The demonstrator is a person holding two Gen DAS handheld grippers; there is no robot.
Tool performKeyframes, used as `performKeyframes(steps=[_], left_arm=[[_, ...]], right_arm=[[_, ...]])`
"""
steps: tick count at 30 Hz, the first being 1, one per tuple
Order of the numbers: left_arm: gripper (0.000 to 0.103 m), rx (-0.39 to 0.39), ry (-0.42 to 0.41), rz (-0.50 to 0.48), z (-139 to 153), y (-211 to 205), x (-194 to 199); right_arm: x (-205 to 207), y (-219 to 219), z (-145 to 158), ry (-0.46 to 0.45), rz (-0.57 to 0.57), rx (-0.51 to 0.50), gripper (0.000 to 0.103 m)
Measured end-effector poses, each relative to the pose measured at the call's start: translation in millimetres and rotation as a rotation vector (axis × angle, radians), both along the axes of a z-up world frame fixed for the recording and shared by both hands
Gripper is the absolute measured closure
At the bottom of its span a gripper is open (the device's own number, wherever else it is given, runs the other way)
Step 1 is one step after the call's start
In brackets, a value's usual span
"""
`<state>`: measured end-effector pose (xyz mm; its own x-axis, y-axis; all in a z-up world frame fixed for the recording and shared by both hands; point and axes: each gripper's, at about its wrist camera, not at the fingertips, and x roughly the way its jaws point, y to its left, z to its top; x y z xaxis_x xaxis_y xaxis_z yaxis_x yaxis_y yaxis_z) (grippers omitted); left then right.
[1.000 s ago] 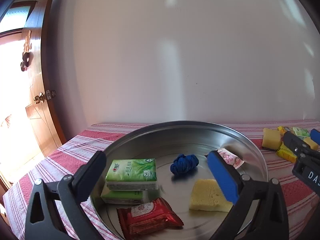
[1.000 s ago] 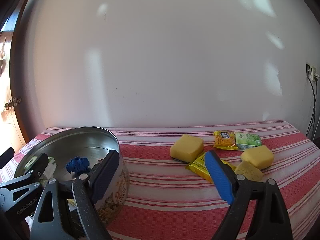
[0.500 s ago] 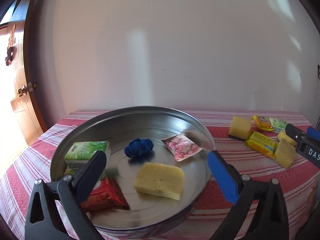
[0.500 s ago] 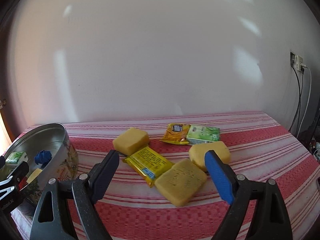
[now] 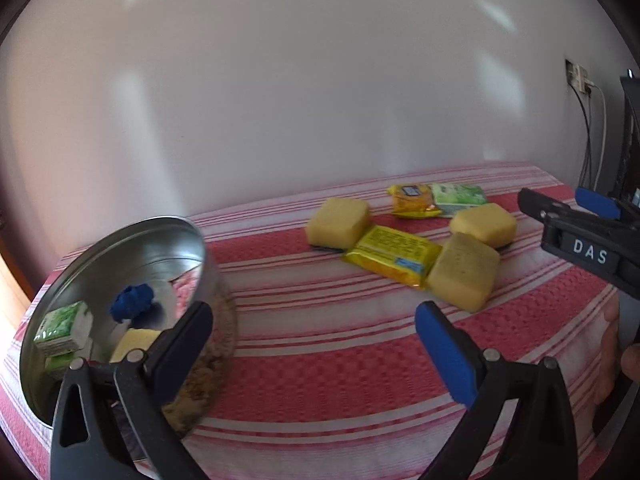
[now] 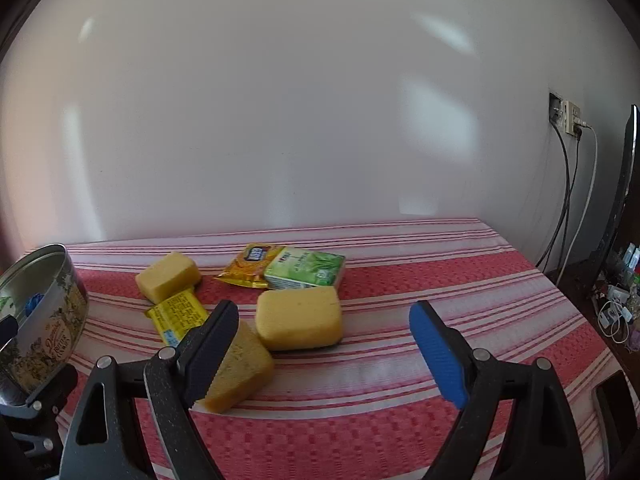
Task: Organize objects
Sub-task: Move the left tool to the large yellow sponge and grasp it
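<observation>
A round metal tin point(image 5: 120, 240) stands at the left of the red striped cloth and holds a blue ball point(image 5: 132, 307), a green tissue pack point(image 5: 62, 326) and a yellow sponge point(image 5: 136, 342). Right of it lie three yellow sponges point(image 6: 300, 322) point(image 6: 168, 276) point(image 6: 240, 372), a yellow packet point(image 6: 178, 314), an orange packet point(image 6: 250, 266) and another green tissue pack point(image 6: 306, 270). My right gripper point(image 6: 324, 312) is open just short of the nearest sponges, with nothing held. My left gripper point(image 5: 312, 316) is open and empty over bare cloth between tin and pile.
A wall socket with hanging cables point(image 6: 568, 120) and a dark screen edge point(image 6: 624, 200) stand beyond the table's right end. Small clutter lies on the floor there. A person's fingers point(image 5: 632, 360) show at the right rim of the left wrist view.
Both views have swung right, away from the tin and toward the pile of sponges and packets. The tin has slid to the left edge. Both grippers stayed open and empty.
</observation>
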<state>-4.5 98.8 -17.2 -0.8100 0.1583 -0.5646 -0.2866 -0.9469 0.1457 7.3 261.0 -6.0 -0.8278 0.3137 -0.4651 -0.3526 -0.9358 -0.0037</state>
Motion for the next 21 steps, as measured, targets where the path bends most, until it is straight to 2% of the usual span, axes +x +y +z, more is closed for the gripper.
performKeyframes(steps=[5,9,10,13,16,19,20,21], left_arm=[[0.001,-0.005,-0.075,-0.122,-8,48,-10],[0.001,0.008,-0.122,-0.167,-11,75,-24],[0.002,0.010,-0.138,-0.176,-12,81,-27],[0.015,0.014,-0.197,-0.198,-18,95,-39],[0.018,0.002,-0.269,-0.208,-26,109,-52],[0.018,0.005,-0.267,-0.224,-25,117,-55],[0.032,0.004,-0.282,-0.237,-27,119,-55],[0.038,0.001,-0.302,-0.243,-29,120,-57]], right_arm=[[4,25,1,-0.013,-0.022,0.008,0.014],[4,38,0,-0.032,-0.043,0.013,0.014],[4,41,-1,-0.039,-0.047,0.017,0.014],[4,49,-1,-0.055,-0.068,0.018,0.014],[5,59,0,-0.063,-0.086,-0.019,0.014],[6,67,1,-0.054,-0.098,-0.055,0.014],[8,69,2,-0.047,-0.101,-0.065,0.014],[9,70,3,-0.042,-0.103,-0.072,0.014]])
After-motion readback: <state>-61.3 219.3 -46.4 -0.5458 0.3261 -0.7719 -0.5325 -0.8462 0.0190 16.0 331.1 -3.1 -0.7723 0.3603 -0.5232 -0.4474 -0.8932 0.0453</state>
